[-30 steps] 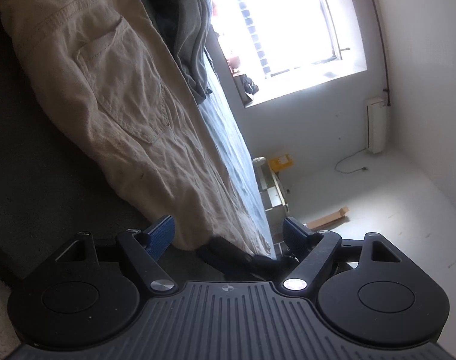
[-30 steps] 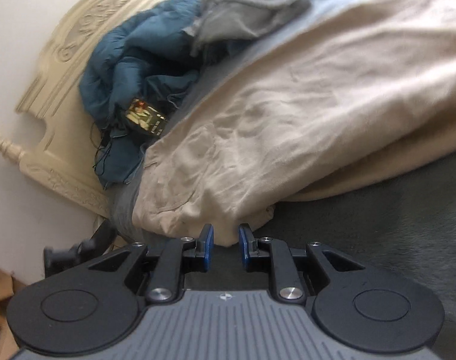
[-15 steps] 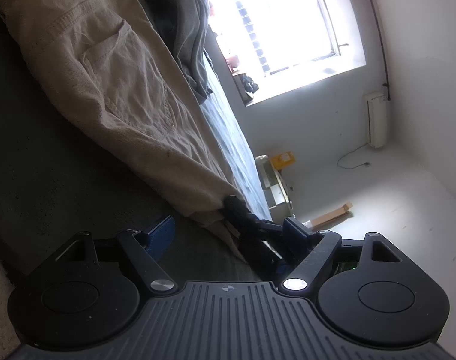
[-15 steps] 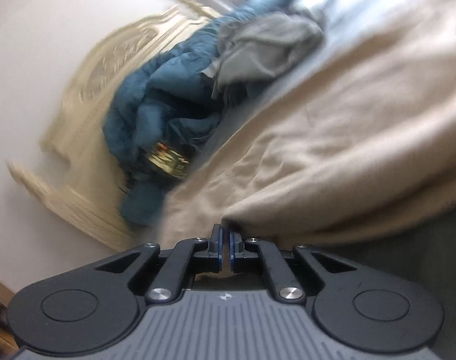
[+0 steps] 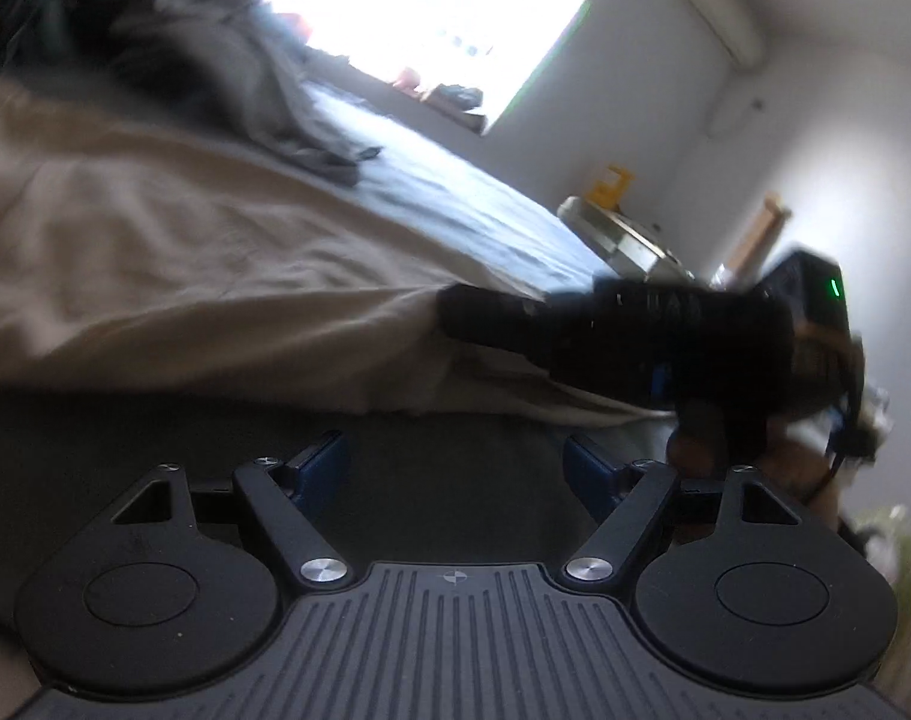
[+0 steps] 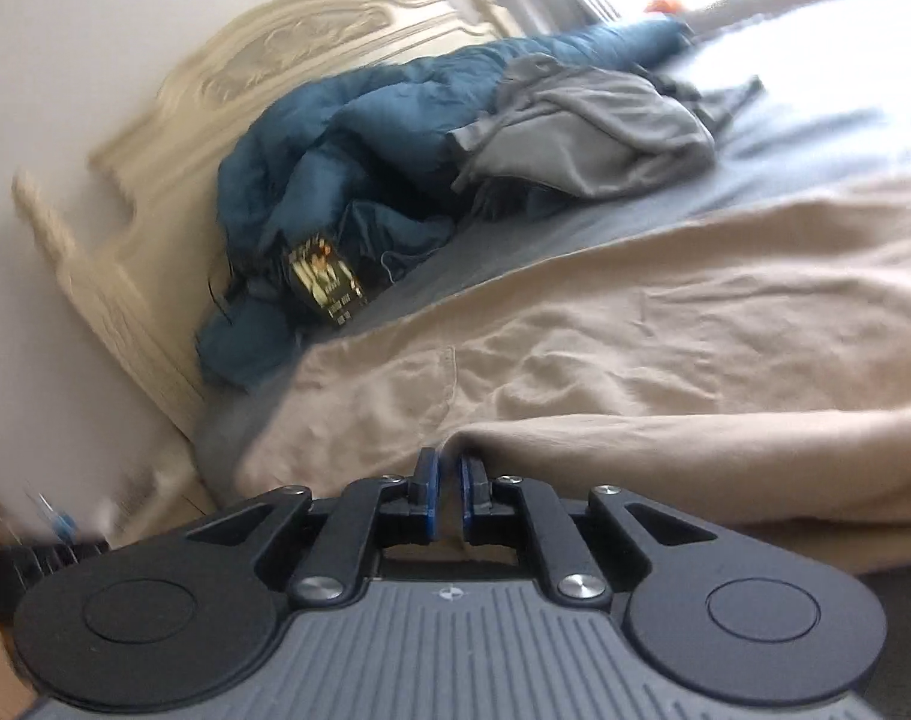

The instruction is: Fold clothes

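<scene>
Since earlier: right gripper [image 6: 449,480] has pinched the beige trousers' [image 6: 665,360] edge on the bed [image 6: 785,138], lifting a fold; jaws easing apart.
Left gripper [image 5: 455,456]: wide, closing, nothing between, free to take another edge.

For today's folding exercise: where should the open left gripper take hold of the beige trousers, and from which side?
Probably the trousers' near folded edge, left of the right gripper, approached level from the dark blanket side; the left gripper already faces that raised, free edge.

The bed [image 6: 815,138], under a pale blue sheet, carries beige trousers [image 6: 635,348], a grey garment [image 6: 593,138] and a bunched teal quilt [image 6: 359,138].
</scene>
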Motion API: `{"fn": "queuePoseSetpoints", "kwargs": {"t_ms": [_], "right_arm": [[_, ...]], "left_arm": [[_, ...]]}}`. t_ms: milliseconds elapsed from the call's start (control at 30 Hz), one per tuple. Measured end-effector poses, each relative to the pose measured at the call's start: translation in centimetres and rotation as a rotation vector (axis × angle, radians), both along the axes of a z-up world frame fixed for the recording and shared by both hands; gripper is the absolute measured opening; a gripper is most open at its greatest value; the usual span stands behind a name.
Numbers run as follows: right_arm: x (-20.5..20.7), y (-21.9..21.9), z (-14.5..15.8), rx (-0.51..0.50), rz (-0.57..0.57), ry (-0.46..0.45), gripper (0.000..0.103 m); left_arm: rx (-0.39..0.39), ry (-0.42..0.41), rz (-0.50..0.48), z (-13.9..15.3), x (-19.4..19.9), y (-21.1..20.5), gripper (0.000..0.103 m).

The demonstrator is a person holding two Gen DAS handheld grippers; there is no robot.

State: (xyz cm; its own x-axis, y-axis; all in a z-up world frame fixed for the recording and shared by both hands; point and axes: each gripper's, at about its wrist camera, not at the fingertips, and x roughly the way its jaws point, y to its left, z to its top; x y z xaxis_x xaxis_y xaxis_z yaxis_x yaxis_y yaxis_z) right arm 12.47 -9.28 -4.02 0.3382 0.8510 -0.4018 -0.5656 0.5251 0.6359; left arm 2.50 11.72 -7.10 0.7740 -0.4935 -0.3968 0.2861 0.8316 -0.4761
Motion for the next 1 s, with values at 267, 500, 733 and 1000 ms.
{"fn": "queuePoseSetpoints", "kwargs": {"t_ms": [267, 500, 733, 1000], "right_arm": [[0.6, -1.4, 1.9, -0.098, -0.007, -0.103, 0.021], [-2.3, -1.3, 3.5, -0.383, 0.073, -0.478, 0.021], [-5.8, 0.3, 2.5, -0.649, 0.306, -0.883, 0.035], [-6.9, 2.9, -0.9, -0.855, 0.376, -1.183, 0.036]], "left_arm": [[0.134, -0.087, 0.002, 0.5, 1.9, -2.6, 0.067], [0.143, -0.118, -0.028, 0.2, 2.1, -2.3, 0.066], [0.164, -0.135, -0.058, 0.1, 2.2, -2.2, 0.066], [0.150, -0.138, -0.074, 0.1, 2.5, -1.9, 0.067]]}}
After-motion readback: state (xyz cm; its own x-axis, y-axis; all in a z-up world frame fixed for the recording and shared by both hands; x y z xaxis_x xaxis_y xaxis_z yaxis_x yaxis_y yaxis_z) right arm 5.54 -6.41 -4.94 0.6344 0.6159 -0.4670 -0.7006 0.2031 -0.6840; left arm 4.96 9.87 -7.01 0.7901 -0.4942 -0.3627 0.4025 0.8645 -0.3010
